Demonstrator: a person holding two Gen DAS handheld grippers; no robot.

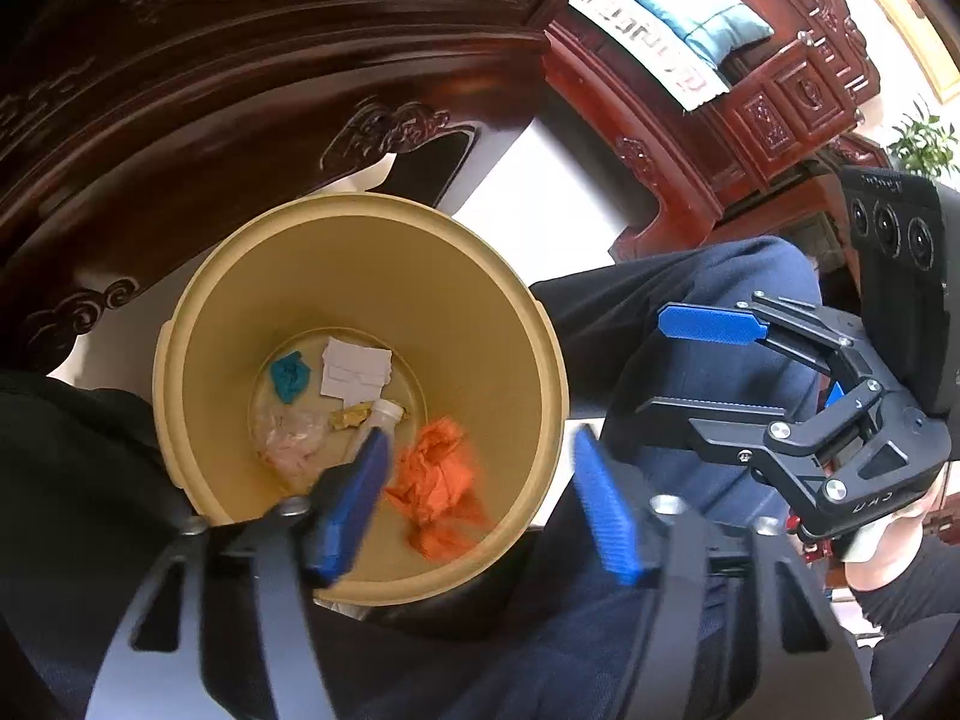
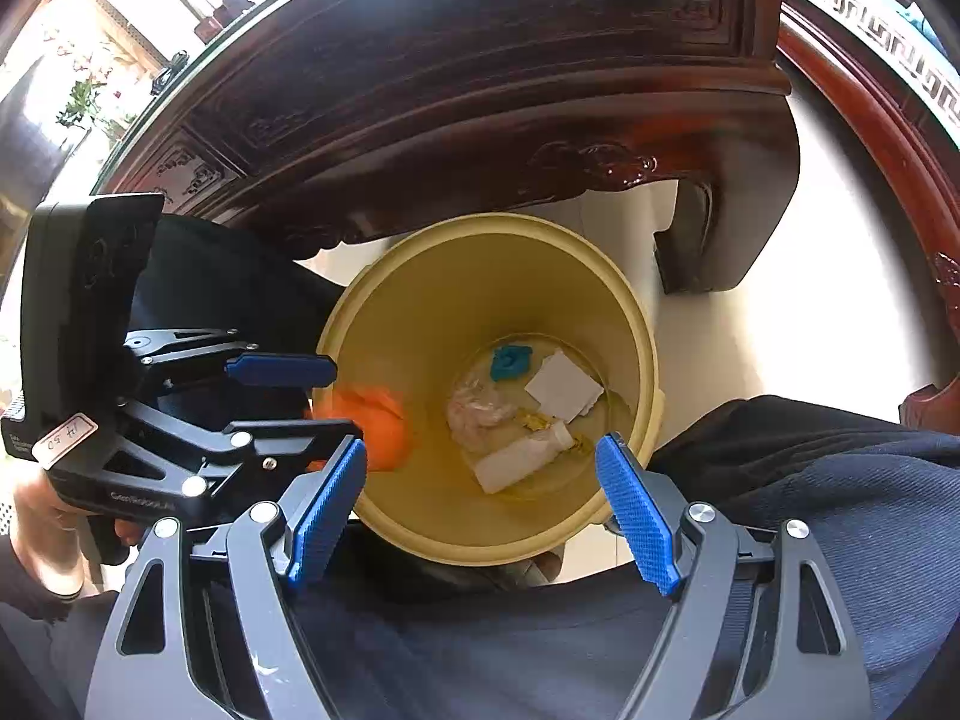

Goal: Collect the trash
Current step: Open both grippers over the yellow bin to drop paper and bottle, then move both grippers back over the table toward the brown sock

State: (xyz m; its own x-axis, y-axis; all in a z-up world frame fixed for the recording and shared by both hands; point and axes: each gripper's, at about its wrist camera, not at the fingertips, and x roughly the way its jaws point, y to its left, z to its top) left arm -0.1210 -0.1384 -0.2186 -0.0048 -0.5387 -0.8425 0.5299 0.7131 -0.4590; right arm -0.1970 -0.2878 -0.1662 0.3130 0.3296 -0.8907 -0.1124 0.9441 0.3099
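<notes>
A yellow bin (image 1: 480, 276) (image 2: 420, 324) stands on the floor below both grippers. In it lie a crumpled orange paper (image 1: 438, 480) (image 2: 375, 420), a teal scrap (image 1: 288, 378) (image 2: 510, 363), white paper (image 1: 357, 369) (image 2: 564, 390), a clear plastic bag (image 1: 291, 438) (image 2: 480, 408) and a small white bottle (image 1: 375, 426) (image 2: 522, 459). My left gripper (image 1: 480, 504) (image 2: 300, 402) is open and empty above the bin's near rim; the orange paper in the right wrist view is blurred just off its fingertips. My right gripper (image 2: 483, 504) (image 1: 654, 363) is open and empty over the bin's right side.
A dark carved wooden table (image 1: 240, 90) (image 2: 480, 120) stands right behind the bin. A red carved wooden bench with a blue cushion (image 1: 690, 6) is further back right. The person's dark-trousered legs (image 1: 690, 300) (image 2: 810, 480) flank the bin. The floor is pale.
</notes>
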